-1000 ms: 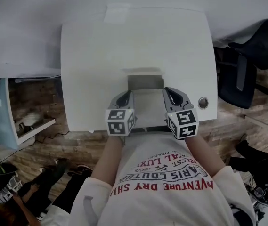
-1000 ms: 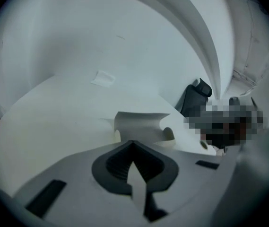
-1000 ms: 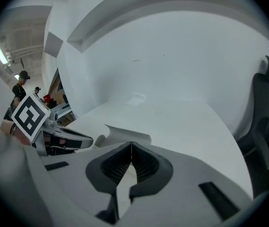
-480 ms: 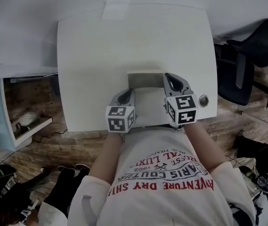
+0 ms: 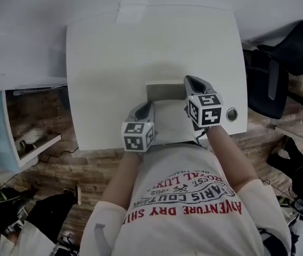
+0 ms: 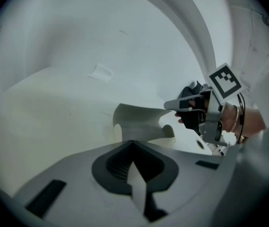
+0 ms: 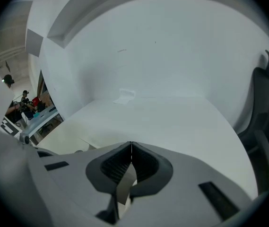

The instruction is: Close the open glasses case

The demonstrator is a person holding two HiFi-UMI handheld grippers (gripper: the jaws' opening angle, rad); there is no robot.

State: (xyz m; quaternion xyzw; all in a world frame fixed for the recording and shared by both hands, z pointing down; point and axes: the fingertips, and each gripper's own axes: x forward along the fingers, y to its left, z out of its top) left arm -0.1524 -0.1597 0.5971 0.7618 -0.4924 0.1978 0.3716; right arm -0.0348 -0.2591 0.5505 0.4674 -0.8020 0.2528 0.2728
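Right hand-held gripper (image 5: 191, 81) has moved fwd toward 12 o'clock since 1 s ago; its marker cube was at the tabletop's near edge and is now alongside the case. Left hand-held gripper (image 5: 146, 106) has barely shifted.

Glasses case (image 5: 165, 119) sits open on the white tabletop (image 5: 103, 73), near its 6 o'clock edge, right in front of the person. Lid (image 5: 164, 89) stands up at the case's 12 o'clock side, pale base lies flat toward the person.

Right hand-held gripper: jaws closed together at the tips, nothing betw. them. In left gripper view its tip is at the lid's upper corner, approx. 2 o'clock of the case; can't tell if touching.

Left hand-held gripper: jaws also closed tip to tip, holding nothing, at the case's 8 o'clock side, just beside the base.

Small flat pale patch (image 5: 131, 12) lies at the tabletop's 12 o'clock edge. Round grommet (image 5: 231, 114) is at approx. 4 o'clock, near the right cube. Black chair (image 5: 289, 57) is off the tabletop at 3 o'clock.
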